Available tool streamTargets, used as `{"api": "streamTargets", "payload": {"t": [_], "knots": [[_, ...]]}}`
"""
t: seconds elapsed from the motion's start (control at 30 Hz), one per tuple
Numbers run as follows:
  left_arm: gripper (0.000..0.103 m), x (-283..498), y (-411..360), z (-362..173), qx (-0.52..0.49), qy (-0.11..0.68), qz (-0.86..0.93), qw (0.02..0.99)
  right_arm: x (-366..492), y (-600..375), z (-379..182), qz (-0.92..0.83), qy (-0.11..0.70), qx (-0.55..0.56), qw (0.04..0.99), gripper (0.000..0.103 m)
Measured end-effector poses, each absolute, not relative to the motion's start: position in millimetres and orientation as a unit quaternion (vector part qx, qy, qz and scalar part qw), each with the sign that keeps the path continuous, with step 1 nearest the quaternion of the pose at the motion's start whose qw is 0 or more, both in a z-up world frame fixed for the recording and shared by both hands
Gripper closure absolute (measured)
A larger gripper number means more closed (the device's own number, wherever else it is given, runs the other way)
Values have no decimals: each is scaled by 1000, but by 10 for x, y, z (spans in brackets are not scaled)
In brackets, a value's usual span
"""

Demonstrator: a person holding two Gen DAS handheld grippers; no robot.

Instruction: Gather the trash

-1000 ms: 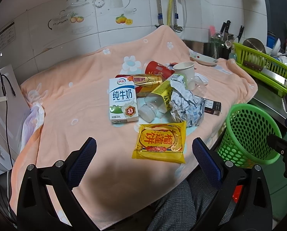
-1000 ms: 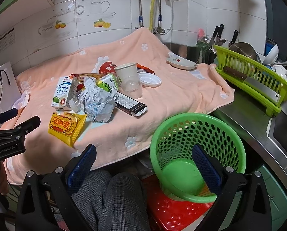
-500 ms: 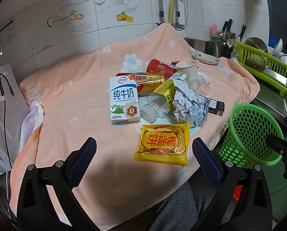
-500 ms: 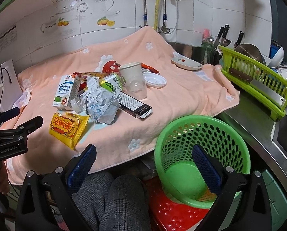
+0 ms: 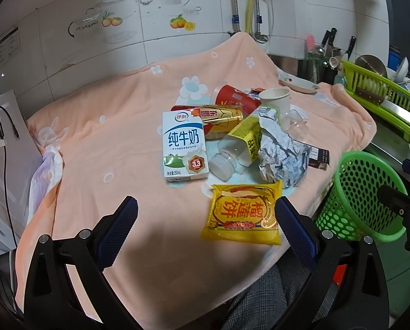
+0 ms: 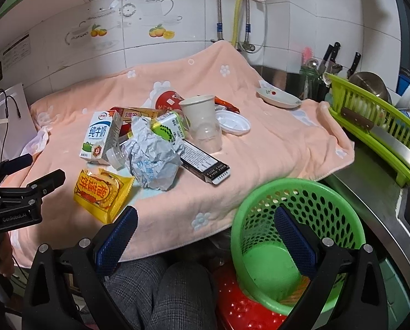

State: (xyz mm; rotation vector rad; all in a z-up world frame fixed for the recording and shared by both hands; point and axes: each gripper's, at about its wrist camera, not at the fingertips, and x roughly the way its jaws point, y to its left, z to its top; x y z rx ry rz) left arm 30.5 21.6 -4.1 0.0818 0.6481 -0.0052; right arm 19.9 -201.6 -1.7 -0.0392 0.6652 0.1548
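Observation:
Trash lies heaped on a peach towel (image 5: 100, 165): a white milk carton (image 5: 183, 145), a yellow snack packet (image 5: 242, 216), crumpled paper (image 5: 282, 156), a yellow-labelled plastic bottle (image 5: 238, 148), a gold can (image 5: 221, 119), a red cup (image 5: 234, 97), a paper cup (image 5: 275, 100) and a black box (image 6: 205, 162). A green mesh basket (image 6: 298, 236) stands empty below the table's right edge. My left gripper (image 5: 205, 222) hangs open just short of the snack packet. Over the basket's rim my right gripper (image 6: 205, 233) is open and holds nothing.
A small dish (image 6: 279, 97) and a white plastic lid (image 6: 232, 122) sit on the towel at the right. A green dish rack (image 6: 375, 121) with knives and bowls lines the steel counter. A person's checked trouser legs (image 6: 161, 291) are below. A white appliance (image 5: 1, 165) stands left.
Both grippers have drifted forward toward the trash pile; the snack packet now lies close to the left gripper's right finger. Nothing has been picked up.

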Motion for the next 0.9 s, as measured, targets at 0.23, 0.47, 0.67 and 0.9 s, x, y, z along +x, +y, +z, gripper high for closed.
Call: {"api": "streamTargets", "payload": {"t": [0.23, 0.47, 0.67, 0.9], "knots": [[5, 382, 261, -90, 37, 327, 2, 944, 356, -1937, -48, 90, 330, -20, 939, 7], [5, 452, 330, -135, 30, 336, 1, 941, 555, -1854, -108, 113, 337, -25, 934, 7], [5, 495, 472, -136, 11, 342, 3, 940, 824, -1708, -162, 146, 344, -32, 927, 7], [6, 526, 579, -156, -4, 347, -13, 938, 1161, -1507, -234, 179, 351, -37, 918, 8]]}}
